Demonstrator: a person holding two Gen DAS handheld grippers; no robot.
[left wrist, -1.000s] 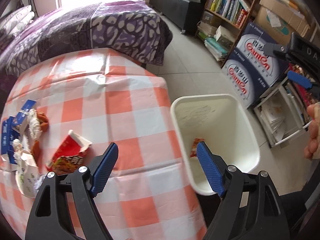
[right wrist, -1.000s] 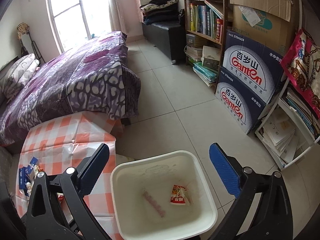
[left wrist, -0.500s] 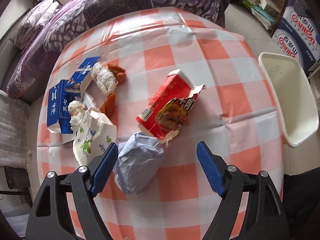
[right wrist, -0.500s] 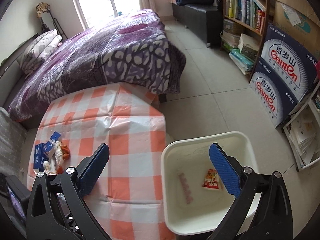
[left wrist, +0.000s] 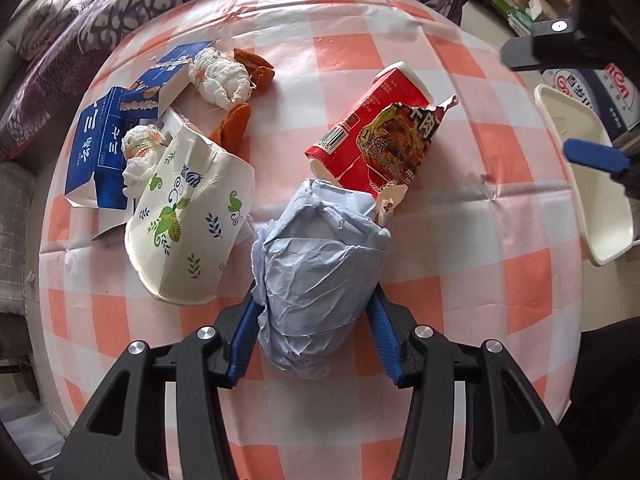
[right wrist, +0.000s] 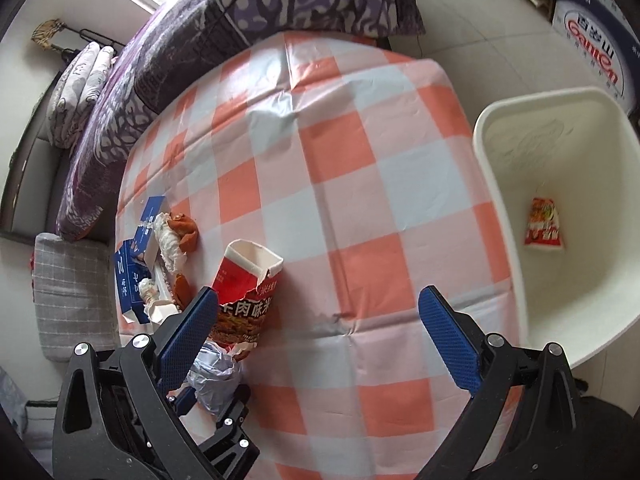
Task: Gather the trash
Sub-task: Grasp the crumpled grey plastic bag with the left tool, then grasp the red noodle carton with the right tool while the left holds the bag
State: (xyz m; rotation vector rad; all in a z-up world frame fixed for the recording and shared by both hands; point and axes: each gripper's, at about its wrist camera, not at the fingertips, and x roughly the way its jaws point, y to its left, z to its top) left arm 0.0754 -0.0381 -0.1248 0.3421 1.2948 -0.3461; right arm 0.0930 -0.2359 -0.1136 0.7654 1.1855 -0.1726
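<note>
My left gripper (left wrist: 314, 312) is closed around a crumpled pale blue paper wad (left wrist: 320, 276) that rests on the orange-checked tablecloth (left wrist: 460, 240); both blue pads touch its sides. Beside it lie a torn red noodle carton (left wrist: 376, 136), a white leaf-print paper cup (left wrist: 188, 232), blue boxes (left wrist: 100, 152), white tissue wads (left wrist: 218, 76) and orange peel (left wrist: 234, 126). My right gripper (right wrist: 320, 340) is open and empty above the table, with the wad (right wrist: 214, 380) and the red carton (right wrist: 244, 292) at its left finger.
A white bin (right wrist: 560, 216) stands on the floor right of the table, with a red packet (right wrist: 544, 228) inside; its rim also shows in the left wrist view (left wrist: 584, 176). A purple-quilted bed (right wrist: 240, 24) lies behind the table. Blue cardboard boxes (right wrist: 596, 52) stand far right.
My left gripper swung from the bin to the trash pile, dropped low and closed on the blue paper wad. My right gripper moved from above the bin to over the table.
</note>
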